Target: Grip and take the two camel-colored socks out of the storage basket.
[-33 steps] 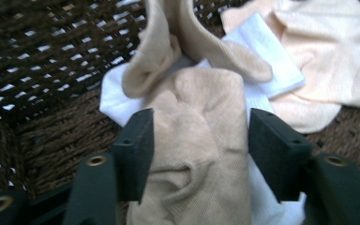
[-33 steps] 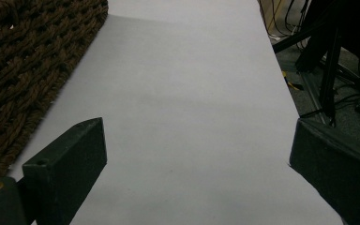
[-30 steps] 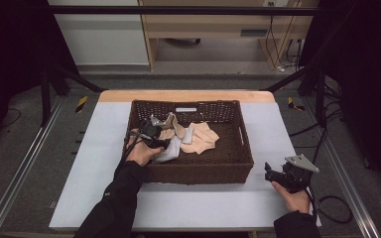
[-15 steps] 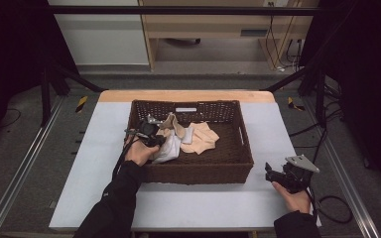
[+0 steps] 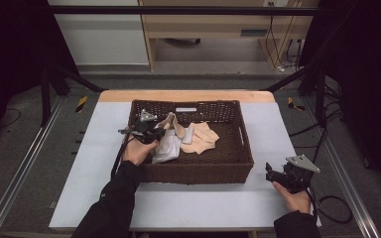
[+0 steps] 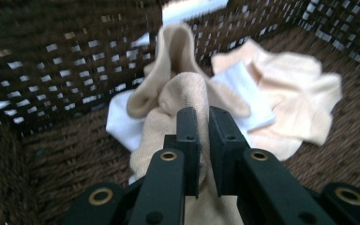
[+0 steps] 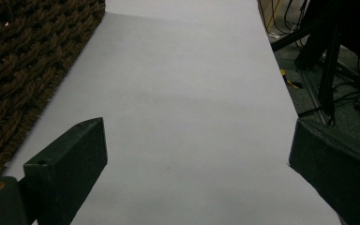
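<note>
A dark woven basket (image 5: 198, 171) on the table holds a pile of cloth pieces. My left gripper (image 5: 154, 133) reaches into its left part. Its jaws have just been closing and now pinch a fold of the beige cloth (image 6: 183, 89), seen close up at the left gripper (image 6: 204, 115). The beige cloth (image 5: 171, 124) stands up in a peak above a white cloth (image 5: 167, 148). A peach cloth (image 5: 203, 139) lies flat beside them. My right gripper (image 5: 273, 173) rests on the table right of the basket, open, with bare tabletop between its jaws (image 7: 197, 136).
The basket's woven wall (image 6: 51, 61) stands close on the left gripper's left. The basket's outer side (image 7: 23, 56) lies left of the right gripper. The pale table surface (image 7: 183, 93) stretches ahead to its far edge. Dark frame legs and cables are on the floor at the right.
The left hand has shifted only slightly inside the basket, and the beige cloth now peaks up at its jaws. The right hand and its gripper have kept still.
</note>
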Available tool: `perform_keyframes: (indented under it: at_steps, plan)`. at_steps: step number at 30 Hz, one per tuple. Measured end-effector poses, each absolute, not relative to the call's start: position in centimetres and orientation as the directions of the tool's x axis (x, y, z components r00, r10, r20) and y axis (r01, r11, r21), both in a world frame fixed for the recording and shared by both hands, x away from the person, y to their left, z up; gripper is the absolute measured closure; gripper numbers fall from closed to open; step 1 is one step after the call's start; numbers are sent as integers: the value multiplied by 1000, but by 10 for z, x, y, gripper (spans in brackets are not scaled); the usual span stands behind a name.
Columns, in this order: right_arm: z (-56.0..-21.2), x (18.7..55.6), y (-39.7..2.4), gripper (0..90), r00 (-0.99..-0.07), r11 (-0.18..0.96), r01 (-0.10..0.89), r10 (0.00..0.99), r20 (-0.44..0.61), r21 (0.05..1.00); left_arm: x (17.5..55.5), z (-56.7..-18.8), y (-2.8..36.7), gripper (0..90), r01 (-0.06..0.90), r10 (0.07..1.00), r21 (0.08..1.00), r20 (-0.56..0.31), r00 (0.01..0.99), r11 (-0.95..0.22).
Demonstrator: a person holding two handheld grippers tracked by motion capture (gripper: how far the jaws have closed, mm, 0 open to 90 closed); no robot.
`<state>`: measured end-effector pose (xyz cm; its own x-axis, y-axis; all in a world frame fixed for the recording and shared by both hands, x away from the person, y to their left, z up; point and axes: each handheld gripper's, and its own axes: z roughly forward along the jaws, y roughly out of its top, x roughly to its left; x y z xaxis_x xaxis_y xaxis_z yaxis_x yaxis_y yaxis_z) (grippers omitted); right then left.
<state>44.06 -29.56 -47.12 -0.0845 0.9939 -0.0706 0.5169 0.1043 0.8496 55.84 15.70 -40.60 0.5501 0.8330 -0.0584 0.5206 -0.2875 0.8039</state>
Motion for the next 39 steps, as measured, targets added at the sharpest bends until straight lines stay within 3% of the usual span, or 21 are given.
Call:
perform_keyframes:
  at_steps: [19, 39]
  plan:
    - [-470, 439, -296, 49, -78, 98, 517, 995, -68, 851, 523, -346, 171, 825, 328, 814, 931, -61, 578, -163]
    - [-471, 439, -298, 50, -69, 90, 521, 996, -63, 849, 482, -319, 241, 826, 229, 841, 973, -122, 527, -2]
